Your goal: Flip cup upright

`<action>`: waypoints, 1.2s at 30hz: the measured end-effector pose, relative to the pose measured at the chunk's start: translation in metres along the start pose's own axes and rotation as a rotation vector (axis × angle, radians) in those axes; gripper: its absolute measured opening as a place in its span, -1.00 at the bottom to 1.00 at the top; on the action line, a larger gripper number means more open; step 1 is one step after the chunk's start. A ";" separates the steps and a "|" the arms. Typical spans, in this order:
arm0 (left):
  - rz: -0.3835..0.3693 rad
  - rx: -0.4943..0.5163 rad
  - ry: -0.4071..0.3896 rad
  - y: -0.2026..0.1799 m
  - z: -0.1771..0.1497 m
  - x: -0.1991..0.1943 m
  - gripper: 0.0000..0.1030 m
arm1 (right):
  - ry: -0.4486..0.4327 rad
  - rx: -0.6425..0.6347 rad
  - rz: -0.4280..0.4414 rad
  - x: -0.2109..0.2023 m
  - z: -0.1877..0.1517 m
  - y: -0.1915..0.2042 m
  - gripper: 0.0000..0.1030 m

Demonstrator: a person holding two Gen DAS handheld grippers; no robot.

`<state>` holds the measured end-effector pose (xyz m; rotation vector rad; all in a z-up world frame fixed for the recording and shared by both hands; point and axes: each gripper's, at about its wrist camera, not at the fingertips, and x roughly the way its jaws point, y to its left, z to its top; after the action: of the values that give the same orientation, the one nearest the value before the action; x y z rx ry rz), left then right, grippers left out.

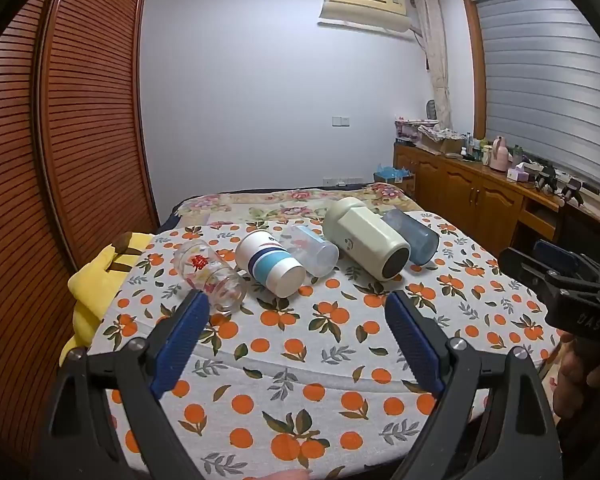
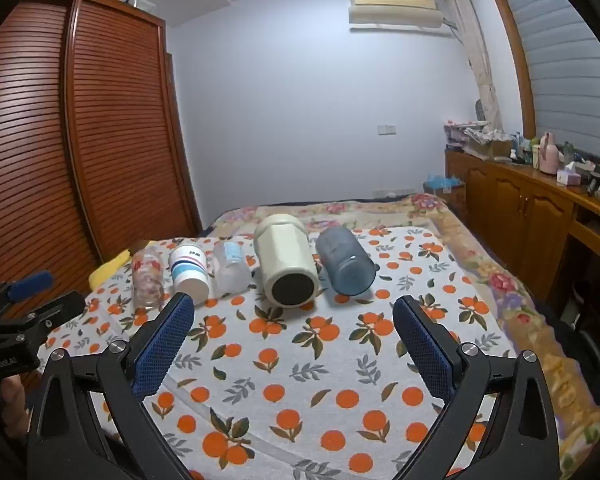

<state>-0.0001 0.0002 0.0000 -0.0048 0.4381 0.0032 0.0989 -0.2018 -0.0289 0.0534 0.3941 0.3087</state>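
Observation:
Several cups lie on their sides in a row on an orange-print cloth (image 1: 300, 360). From the left they are a clear glass with red print (image 1: 210, 276) (image 2: 147, 278), a white paper cup with blue bands (image 1: 270, 266) (image 2: 189, 268), a clear plastic cup (image 1: 312, 250) (image 2: 231, 268), a cream flask (image 1: 366, 240) (image 2: 286, 264) and a blue-grey tumbler (image 1: 412, 238) (image 2: 345, 260). My left gripper (image 1: 298, 300) is open and empty, short of the glass and paper cup. My right gripper (image 2: 294, 304) is open and empty, short of the flask.
The cloth covers a bed with a floral blanket (image 2: 500, 280). A yellow plush (image 1: 96, 280) lies at the left edge. A slatted wardrobe (image 1: 80, 120) stands to the left. A wooden sideboard (image 2: 532, 204) with clutter stands to the right.

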 end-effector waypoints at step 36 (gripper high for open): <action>0.000 0.001 -0.003 0.000 0.000 0.000 0.75 | 0.009 -0.002 -0.002 0.001 -0.003 0.001 0.96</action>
<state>0.0001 -0.0001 0.0000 -0.0036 0.4354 0.0032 0.0978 -0.2002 -0.0322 0.0494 0.4025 0.3073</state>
